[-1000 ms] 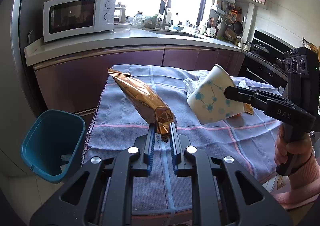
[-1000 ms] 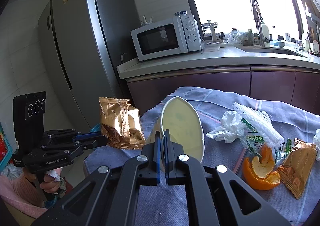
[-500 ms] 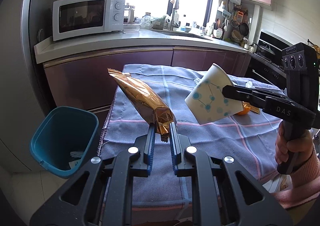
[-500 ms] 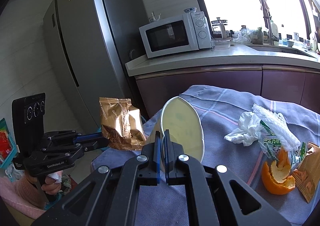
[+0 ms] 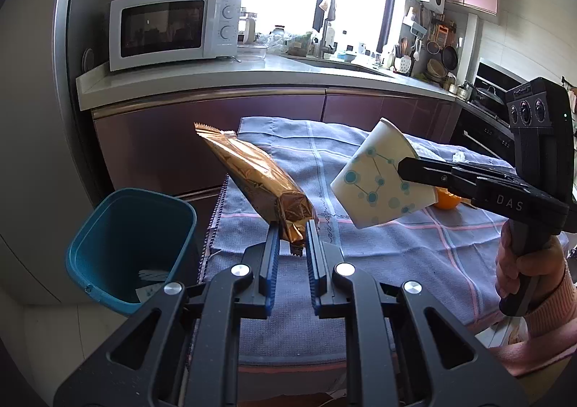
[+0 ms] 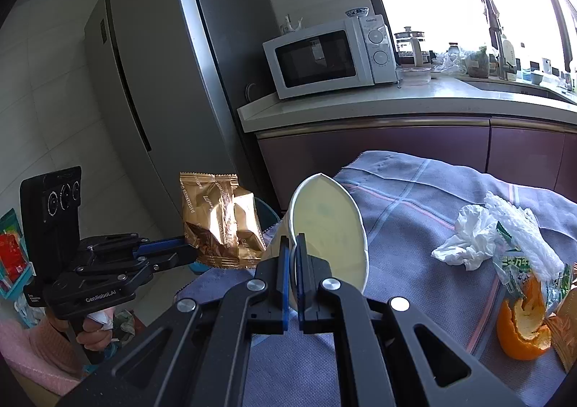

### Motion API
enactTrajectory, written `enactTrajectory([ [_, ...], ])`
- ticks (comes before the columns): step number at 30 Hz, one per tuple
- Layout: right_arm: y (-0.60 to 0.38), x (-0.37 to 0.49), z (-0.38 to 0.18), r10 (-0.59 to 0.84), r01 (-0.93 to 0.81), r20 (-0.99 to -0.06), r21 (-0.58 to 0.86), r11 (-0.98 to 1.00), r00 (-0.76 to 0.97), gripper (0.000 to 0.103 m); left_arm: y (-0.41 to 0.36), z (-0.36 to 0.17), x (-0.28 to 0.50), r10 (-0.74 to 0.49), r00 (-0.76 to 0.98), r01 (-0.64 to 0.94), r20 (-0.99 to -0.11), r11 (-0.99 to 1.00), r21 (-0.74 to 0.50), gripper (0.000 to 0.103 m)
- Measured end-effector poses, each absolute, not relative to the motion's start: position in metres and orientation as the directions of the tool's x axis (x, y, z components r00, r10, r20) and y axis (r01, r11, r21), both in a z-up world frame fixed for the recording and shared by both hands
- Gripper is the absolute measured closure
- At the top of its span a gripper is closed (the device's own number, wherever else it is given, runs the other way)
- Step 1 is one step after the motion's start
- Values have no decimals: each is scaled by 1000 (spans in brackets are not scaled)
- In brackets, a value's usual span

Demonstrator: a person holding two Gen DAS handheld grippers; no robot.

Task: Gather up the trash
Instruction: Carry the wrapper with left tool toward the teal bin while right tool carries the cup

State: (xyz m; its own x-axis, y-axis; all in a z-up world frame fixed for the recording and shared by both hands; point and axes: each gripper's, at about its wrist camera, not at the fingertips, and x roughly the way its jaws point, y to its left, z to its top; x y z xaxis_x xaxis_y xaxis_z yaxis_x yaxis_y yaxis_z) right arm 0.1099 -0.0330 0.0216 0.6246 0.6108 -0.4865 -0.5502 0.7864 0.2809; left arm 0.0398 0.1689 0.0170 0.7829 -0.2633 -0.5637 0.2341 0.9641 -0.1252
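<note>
Kitchen counter [image 5: 378,248] is sitting under both loads: left gripper [image 5: 292,237] fingers are pinching only the gold wrapper [image 5: 259,183] tail, right gripper [image 6: 293,255] fingers are clamping the paper cup [image 6: 328,223] rim, so either risks slipping short of the teal bin [image 5: 119,226].

One gold wrapper [image 5: 258,187], one paper cup [image 5: 375,179], one teal bin [image 5: 130,244], two claws.

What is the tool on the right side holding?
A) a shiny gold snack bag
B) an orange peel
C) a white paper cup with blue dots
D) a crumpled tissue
C: the right tool is pinched shut on the rim of the white paper cup with blue dots, while the gold snack bag sits in the left tool.
</note>
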Motion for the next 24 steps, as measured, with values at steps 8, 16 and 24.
enactTrajectory([
  [8,-20,113,23,627,-570,-487,283,771,607,101,182,17,36,-240,794,203,-559,971,-128,88],
  [16,-4,120,24,649,-595,-486,286,751,585,101,196,17,29,-212,803,171,-557,977,-126,88],
  [24,12,127,24,666,-612,-495,296,733,558,101,213,16,26,-187,808,136,-559,982,-132,88],
])
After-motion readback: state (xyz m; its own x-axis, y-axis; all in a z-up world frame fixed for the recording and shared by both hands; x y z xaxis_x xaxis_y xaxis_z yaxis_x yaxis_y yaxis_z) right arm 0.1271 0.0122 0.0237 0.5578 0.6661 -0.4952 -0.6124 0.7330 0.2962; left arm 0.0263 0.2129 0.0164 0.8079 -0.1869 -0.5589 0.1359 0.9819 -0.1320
